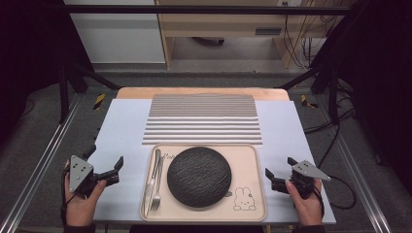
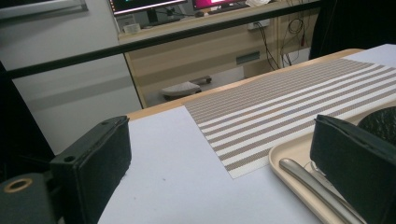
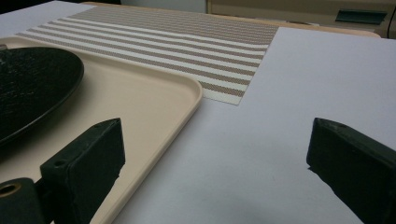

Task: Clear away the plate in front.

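Both my grippers hover just off either side of the beige plastic tray (image 1: 252,160), nothing taken up yet: the left gripper (image 1: 104,167) has its fingers spread wide beside the steel knife and fork (image 1: 154,182), the right gripper (image 1: 279,174) likewise spread and empty. The round black textured plate (image 1: 199,177) sits mid-tray on the pale counter (image 1: 121,126), below the striped placemat (image 1: 201,119). Next, I judge, I close in on the tray's edges evenly.
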Demonstrator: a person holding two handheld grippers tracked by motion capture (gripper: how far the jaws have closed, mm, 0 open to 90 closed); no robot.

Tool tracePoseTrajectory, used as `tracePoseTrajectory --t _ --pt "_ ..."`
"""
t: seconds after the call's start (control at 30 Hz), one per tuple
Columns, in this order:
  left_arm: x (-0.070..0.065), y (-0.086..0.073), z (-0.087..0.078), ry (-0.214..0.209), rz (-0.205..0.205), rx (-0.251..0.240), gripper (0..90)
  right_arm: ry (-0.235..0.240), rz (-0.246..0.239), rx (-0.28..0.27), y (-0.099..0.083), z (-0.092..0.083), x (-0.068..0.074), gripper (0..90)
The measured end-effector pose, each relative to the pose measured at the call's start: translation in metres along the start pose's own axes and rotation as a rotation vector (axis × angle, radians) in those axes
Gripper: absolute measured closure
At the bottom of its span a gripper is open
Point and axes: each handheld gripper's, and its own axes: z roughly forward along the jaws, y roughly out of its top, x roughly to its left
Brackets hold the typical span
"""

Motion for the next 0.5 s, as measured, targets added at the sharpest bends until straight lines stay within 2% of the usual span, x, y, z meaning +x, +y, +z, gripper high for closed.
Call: tracePoseTrajectory --t 0.1,0.4,0.5 --pt "0.001 -0.003 -0.001 -0.007 -0.015 0.002 5.2 -0.001 -0.004 0.001 0.000 0.000 0.000 4.6" --pt "0.003 -0.012 -0.002 -0.070 -0.083 -0.001 5.2 0.001 -0.001 -0.001 0.000 0.000 0.000 4.6" --pt "0.003 -0.014 -0.001 -0.079 -0.097 -0.001 5.2 0.000 -0.001 -0.002 0.000 0.000 0.000 4.6"
